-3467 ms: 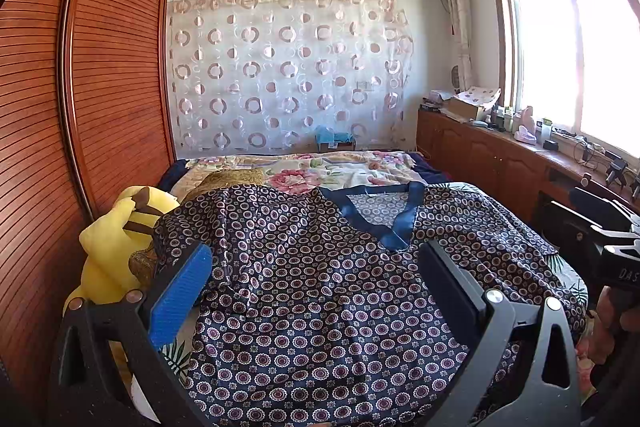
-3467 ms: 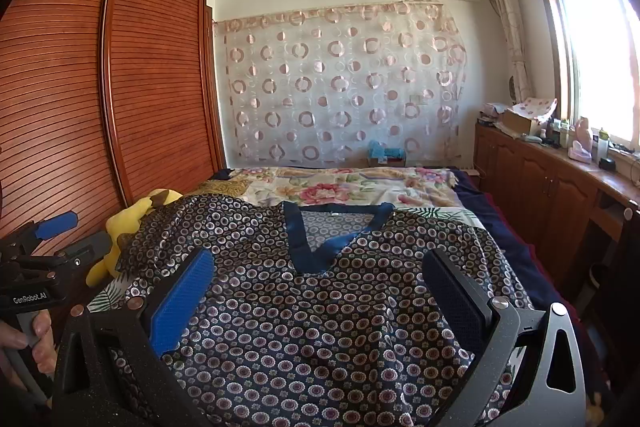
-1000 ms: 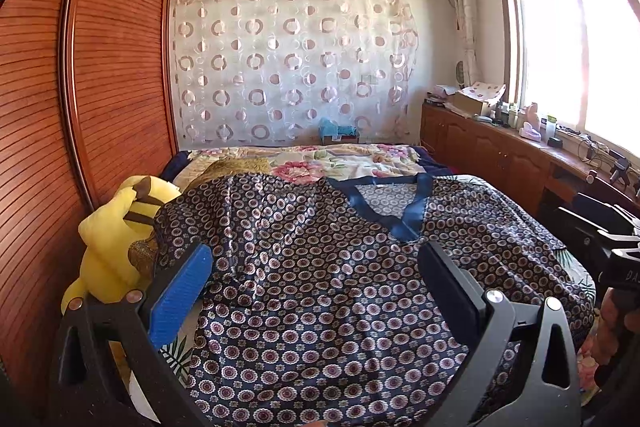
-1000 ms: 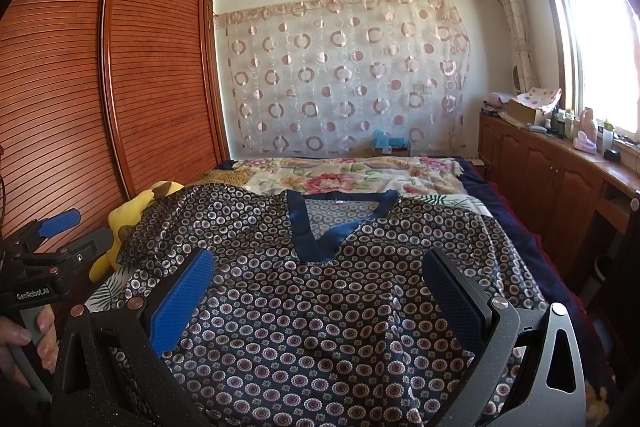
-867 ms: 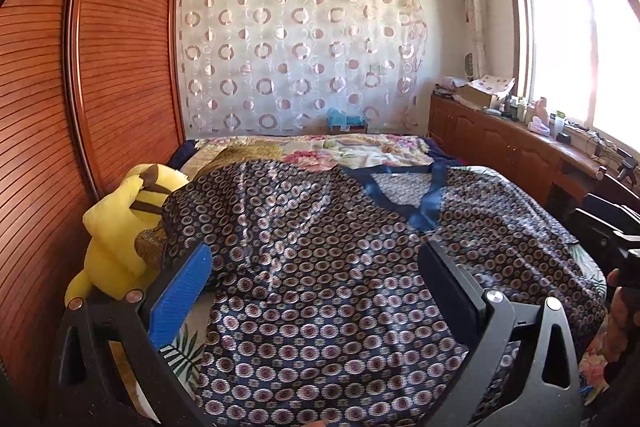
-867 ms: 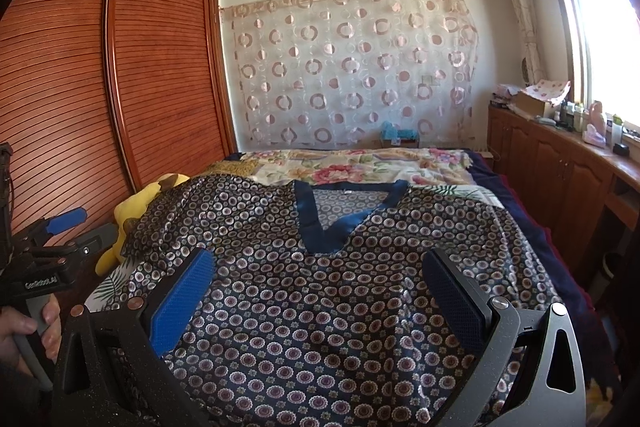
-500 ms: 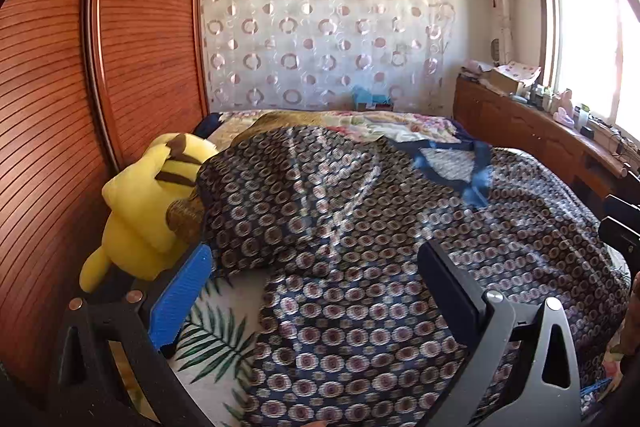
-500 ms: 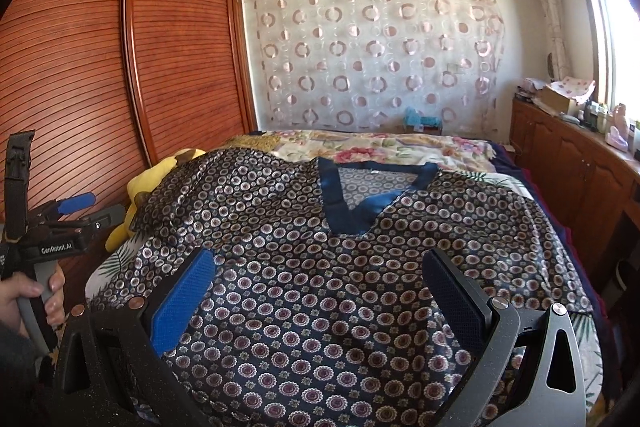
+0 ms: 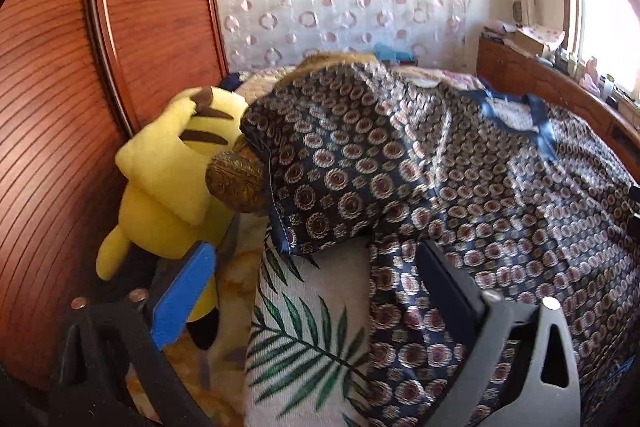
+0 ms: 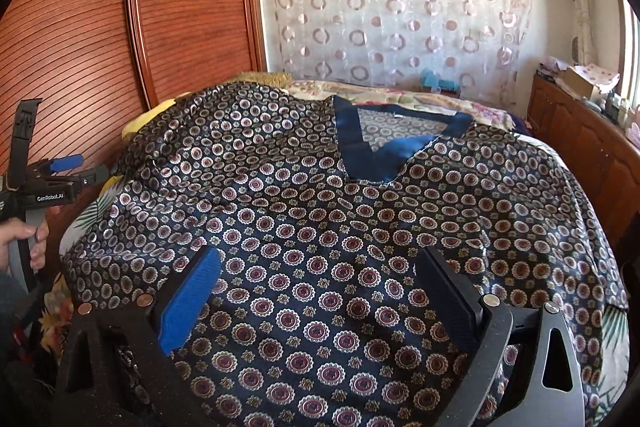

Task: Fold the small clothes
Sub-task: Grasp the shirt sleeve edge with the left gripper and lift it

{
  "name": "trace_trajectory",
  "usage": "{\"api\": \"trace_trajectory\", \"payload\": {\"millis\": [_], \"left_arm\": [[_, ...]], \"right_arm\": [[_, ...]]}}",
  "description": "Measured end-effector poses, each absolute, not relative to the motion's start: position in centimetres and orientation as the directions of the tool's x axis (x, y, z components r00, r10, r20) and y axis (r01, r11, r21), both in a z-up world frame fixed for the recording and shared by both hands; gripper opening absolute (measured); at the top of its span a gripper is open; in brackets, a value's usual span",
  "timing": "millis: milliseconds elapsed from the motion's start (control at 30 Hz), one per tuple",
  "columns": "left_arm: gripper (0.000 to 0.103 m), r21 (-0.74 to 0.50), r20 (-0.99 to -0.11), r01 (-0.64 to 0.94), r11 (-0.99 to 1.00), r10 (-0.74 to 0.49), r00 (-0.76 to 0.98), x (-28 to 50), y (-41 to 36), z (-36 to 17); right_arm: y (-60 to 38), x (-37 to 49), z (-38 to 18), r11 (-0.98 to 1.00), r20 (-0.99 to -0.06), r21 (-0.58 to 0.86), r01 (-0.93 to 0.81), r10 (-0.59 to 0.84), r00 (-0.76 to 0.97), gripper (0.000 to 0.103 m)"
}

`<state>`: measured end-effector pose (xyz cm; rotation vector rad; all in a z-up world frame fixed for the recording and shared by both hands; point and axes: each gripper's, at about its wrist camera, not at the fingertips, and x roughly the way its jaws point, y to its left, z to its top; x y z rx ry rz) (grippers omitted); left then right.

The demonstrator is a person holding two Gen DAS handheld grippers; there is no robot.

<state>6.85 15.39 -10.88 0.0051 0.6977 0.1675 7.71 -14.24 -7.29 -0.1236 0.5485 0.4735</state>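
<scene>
A navy patterned top [image 10: 320,227] with a blue V-neck [image 10: 384,155] lies spread flat over the bed. In the left wrist view its left sleeve [image 9: 320,179] drapes over a pillow near the bed's left edge. My left gripper [image 9: 316,283] is open and empty, low over the leaf-print sheet [image 9: 304,339] just short of the sleeve hem; it also shows in the right wrist view [image 10: 64,167] at the far left. My right gripper [image 10: 316,287] is open and empty above the top's lower middle.
A yellow plush toy [image 9: 172,187] sits between the bed and the wooden wardrobe doors [image 9: 60,107] on the left. A patterned curtain [image 10: 400,15] hangs behind the bed. A wooden cabinet [image 10: 580,131] with clutter runs along the right wall under the window.
My left gripper has swung left and down toward the bed's left edge and the sleeve. My right gripper has moved closer over the top. Both stayed open.
</scene>
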Motion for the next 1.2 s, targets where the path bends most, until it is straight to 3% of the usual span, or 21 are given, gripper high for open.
{"api": "trace_trajectory", "payload": {"millis": [233, 367, 533, 900, 1200], "left_arm": [[0.059, 0.084, -0.709, -0.135, 0.987, 0.154, 0.688, 9.0, 16.7, -12.8], [0.046, 0.098, -0.702, -0.13, 0.987, 0.161, 0.694, 8.9, 16.9, -12.9], [0.016, 0.092, -0.677, -0.106, 0.99, 0.14, 0.723, 8.8, 16.8, -11.9], [0.008, 0.081, -0.562, -0.069, 0.994, 0.103, 0.821, 8.3, 15.6, -6.9], [0.008, 0.062, -0.549, 0.11, 0.992, -0.058, 0.834, 11.8, 9.6, -3.8]], "right_arm": [[-13.9, 8.8, -6.7, 0.883, -0.529, -0.023, -0.469, 0.387, 0.755, 0.098], [-13.3, 9.4, -7.3, 0.885, -0.533, -0.032, -0.464, 0.377, 0.757, 0.098], [-12.6, 9.8, -7.9, 0.886, -0.533, -0.033, -0.462, 0.375, 0.759, 0.098], [-12.8, 9.1, -8.3, 0.887, -0.518, -0.027, -0.46, 0.381, 0.766, 0.098], [-13.2, 9.6, -8.4, 0.89, -0.524, -0.008, -0.455, 0.384, 0.76, 0.098]]}}
